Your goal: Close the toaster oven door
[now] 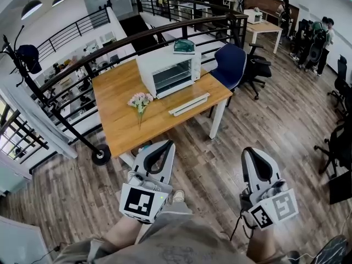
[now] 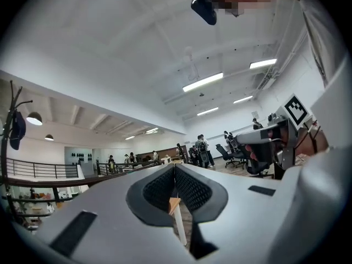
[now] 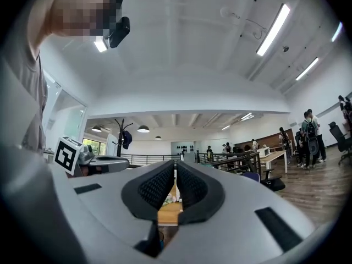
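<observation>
A white toaster oven [image 1: 168, 70] stands on a wooden table [image 1: 118, 120] well ahead of me. Its door looks folded down flat in front, with the white handle bar [image 1: 190, 104] lying near the table's front edge. Both grippers hang low and close to my body, far from the table. My left gripper [image 1: 165, 145] is shut and holds nothing, and so is my right gripper [image 1: 250, 152]. In the left gripper view the left gripper [image 2: 175, 167] has its pads together. In the right gripper view the right gripper [image 3: 175, 164] has its pads together too, with a sliver of the table [image 3: 168, 213] below.
A small bunch of flowers [image 1: 140, 100] lies on the table left of the oven, and a green object [image 1: 184, 46] sits on top of it. A blue chair [image 1: 230, 65] and a black chair [image 1: 257, 68] stand to the table's right. A dark railing [image 1: 71, 73] curves behind it.
</observation>
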### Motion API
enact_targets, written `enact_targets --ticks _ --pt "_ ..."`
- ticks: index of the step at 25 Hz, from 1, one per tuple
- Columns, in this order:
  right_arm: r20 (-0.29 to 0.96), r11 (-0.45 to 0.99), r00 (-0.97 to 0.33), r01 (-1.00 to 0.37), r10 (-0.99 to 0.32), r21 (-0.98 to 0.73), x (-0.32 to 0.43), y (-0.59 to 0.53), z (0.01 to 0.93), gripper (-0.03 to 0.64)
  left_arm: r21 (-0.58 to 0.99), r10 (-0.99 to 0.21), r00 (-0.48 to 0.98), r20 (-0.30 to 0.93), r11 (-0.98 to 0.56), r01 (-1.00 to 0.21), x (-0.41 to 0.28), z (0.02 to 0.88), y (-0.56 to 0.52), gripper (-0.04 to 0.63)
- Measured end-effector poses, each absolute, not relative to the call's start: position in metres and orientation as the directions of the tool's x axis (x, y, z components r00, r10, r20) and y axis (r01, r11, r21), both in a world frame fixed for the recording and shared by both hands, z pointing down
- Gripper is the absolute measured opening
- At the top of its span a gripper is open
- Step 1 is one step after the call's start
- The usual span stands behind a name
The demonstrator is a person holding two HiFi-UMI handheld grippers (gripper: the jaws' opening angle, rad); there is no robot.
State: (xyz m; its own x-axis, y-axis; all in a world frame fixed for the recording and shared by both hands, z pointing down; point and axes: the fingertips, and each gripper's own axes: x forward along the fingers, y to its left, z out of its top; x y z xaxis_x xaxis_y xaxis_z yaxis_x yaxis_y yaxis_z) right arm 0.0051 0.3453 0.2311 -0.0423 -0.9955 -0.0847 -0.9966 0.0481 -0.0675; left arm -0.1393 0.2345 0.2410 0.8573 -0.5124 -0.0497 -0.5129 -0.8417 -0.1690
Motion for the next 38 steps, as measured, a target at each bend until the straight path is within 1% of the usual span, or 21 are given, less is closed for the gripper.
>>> enact_targets --ticks 2,3,4,5,16,25,28,35,38 --pt "-0.113 0.029 -0.018 -0.995 -0.993 -0.091 0.013 0.341 0.229 0.041 -0.161 -0.528 0.847 -0.067 -0.832 -0.531 -0.140 0.239 0.225 0.026" --pt "-0.125 0.022 -0.009 -0.994 -0.992 -0.104 0.018 0.338 0.228 0.072 -0.153 -0.531 0.845 -0.068 -0.831 -0.535 -0.138 0.239 0.219 0.084" --pt "-0.133 0.017 -0.002 -0.993 -0.991 -0.116 0.022 0.333 0.229 0.149 -0.147 -0.533 0.843 -0.065 -0.831 -0.537 -0.137 0.241 0.214 0.135" --pt "-0.136 0.015 0.002 -0.992 -0.991 -0.125 0.026 0.329 0.230 0.170 -0.145 -0.537 0.842 -0.063 -0.829 -0.540 -0.135 0.243 0.208 0.138" --pt "-0.059 0.007 -0.001 -0.995 -0.998 -0.097 0.075 0.253 0.248 0.170 -0.121 -0.569 0.822 -0.030 -0.814 -0.568 -0.101 0.268 0.130 0.140" --pt "0.014 -0.003 0.002 -0.996 -1.000 -0.085 0.120 0.137 0.259 0.170 -0.117 -0.579 0.815 0.010 -0.810 -0.574 -0.066 0.277 0.018 0.140" --pt "0.037 -0.002 -0.002 -0.996 -0.999 -0.084 0.133 0.092 0.265 0.170 -0.125 -0.583 0.813 0.006 -0.807 -0.577 -0.056 0.276 -0.026 0.140" --pt "0.108 0.006 -0.014 -0.997 -0.994 -0.080 0.151 0.003 0.288 0.170 -0.100 -0.587 0.806 0.081 -0.809 -0.579 -0.040 0.301 -0.108 0.140" --pt "0.152 0.006 -0.018 -0.997 -0.988 -0.079 0.157 -0.028 0.307 0.170 -0.119 -0.582 0.804 0.118 -0.813 -0.571 -0.037 0.319 -0.134 0.141"
